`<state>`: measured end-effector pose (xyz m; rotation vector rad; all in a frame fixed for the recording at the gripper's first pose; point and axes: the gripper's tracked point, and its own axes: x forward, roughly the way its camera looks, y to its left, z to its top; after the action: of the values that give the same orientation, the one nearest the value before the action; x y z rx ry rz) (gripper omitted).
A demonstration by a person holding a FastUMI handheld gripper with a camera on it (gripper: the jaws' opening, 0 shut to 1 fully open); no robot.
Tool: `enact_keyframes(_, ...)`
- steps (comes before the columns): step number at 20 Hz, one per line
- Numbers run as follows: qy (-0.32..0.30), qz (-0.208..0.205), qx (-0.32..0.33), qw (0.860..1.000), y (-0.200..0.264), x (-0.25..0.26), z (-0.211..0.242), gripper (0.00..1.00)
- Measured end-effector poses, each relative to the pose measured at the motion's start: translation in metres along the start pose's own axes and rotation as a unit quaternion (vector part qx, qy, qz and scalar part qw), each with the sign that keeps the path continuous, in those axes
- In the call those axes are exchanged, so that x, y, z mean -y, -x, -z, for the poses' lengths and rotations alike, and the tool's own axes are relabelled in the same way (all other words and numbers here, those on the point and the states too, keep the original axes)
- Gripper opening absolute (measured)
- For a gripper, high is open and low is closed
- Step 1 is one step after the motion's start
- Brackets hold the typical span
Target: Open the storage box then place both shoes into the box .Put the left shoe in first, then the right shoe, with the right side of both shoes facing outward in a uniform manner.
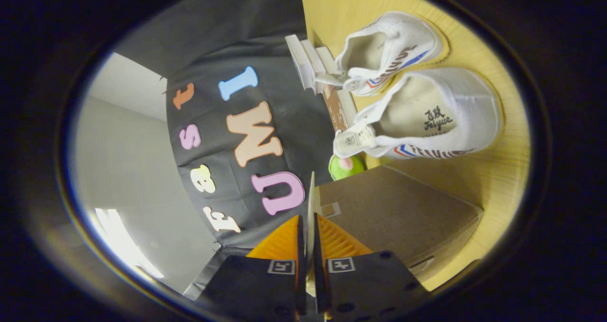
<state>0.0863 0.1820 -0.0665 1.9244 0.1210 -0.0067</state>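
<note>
Two jaws are showing at the base of the gripper view, and the gripper (309,236) is closing them almost together on a thin pale panel edge (310,203) that is standing between them. This panel is appearing edge-on and is rising just beyond the fingertips; it is looking like the lid flap of the storage box (398,217), though the hinge line is not resolvable. Both fingers (284,241) are pressing against the panel from either side.

Proceeding rightward from the booth wall (227,37) of black cloth, a stack of white flat items (308,61) is leaning on edge at the junction of the wall and the table (502,170). A brown patterned item (335,106) is standing just beside the stack, nearer the gripper. A green rounded object with a pink patch (345,166) is sitting between that item and the box, touching or nearly touching the box corner.

The storage box, brown and cardboard-like, is lying on the table immediately to the right of the jaws, with one broad face turned toward the camera and a small pale label (330,209) near the pinched panel.

Beyond the box, two white canvas shoes are resting on the wooden table. The nearer shoe (427,118) is lying just past the box, its opening facing the camera. The farther shoe (393,51) is sitting just beside it, close to the white stack. Both shoes are outside the box.
</note>
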Motion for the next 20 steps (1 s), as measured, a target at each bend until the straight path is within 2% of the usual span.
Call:
enact_keyframes(5, 0.025, -0.017, 0.001, 1.000, -0.001, -0.011, 0.001, 0.11)
enact_keyframes(11, 0.132, -0.012, -0.032, 0.991, -0.017, -0.058, 0.020, 0.11)
enact_keyframes(16, 0.253, -0.003, -0.053, 0.966, -0.030, -0.101, 0.052, 0.11)
enact_keyframes(20, 0.366, -0.011, -0.080, 0.927, -0.035, -0.136, 0.095, 0.13)
